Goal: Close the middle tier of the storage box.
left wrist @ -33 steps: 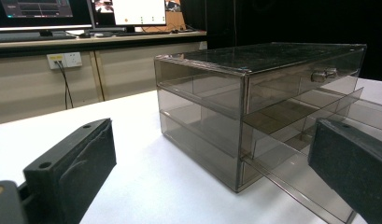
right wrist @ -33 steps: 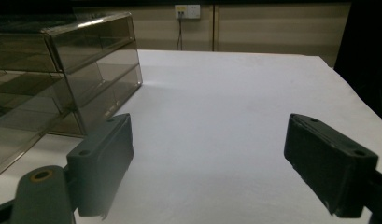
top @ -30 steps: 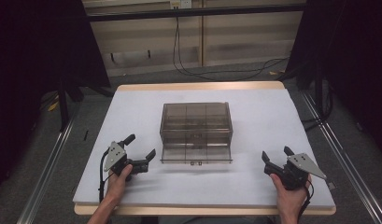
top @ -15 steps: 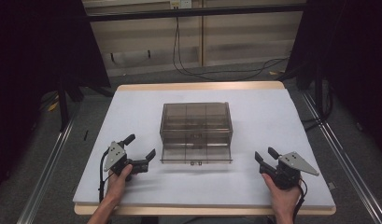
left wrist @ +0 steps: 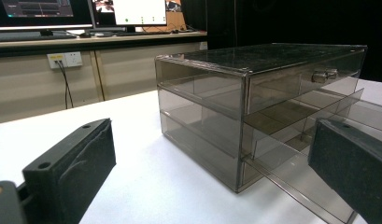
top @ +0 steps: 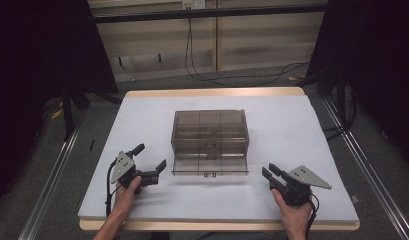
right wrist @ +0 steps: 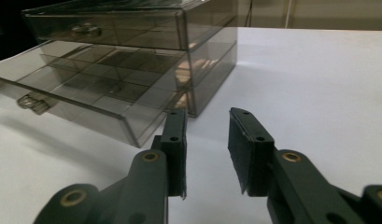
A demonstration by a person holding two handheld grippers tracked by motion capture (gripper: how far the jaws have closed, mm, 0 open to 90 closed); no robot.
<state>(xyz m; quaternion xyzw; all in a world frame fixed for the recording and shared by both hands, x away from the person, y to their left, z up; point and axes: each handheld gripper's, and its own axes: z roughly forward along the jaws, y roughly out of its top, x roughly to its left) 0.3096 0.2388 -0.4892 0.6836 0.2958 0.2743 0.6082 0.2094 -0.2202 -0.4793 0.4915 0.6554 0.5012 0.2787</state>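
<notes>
A smoky see-through drawer box (top: 210, 125) stands mid-table, its bottom drawer (top: 210, 167) pulled out toward me. My left gripper (top: 151, 156) rests open at the box's left front, and nothing lies between its pads. In the left gripper view the box (left wrist: 254, 88) sits between and beyond the wide black jaws of the left gripper (left wrist: 212, 126). My right gripper (top: 268, 170) lies right of the drawer's front corner. Its jaws have just been closing and stand narrowly apart. In the right gripper view the right gripper (right wrist: 207, 116) holds nothing, and the drawer (right wrist: 86, 93) with its handle (right wrist: 32, 102) lies to the left.
The white table top (top: 292, 125) has a wooden edge (top: 217, 92) at the far side. Dark curtains and metal rails flank the table. Cables (top: 232, 77) lie on the floor behind it.
My right gripper has slid left toward the drawer's corner and its jaws have narrowed. The left gripper and the box have kept still.
</notes>
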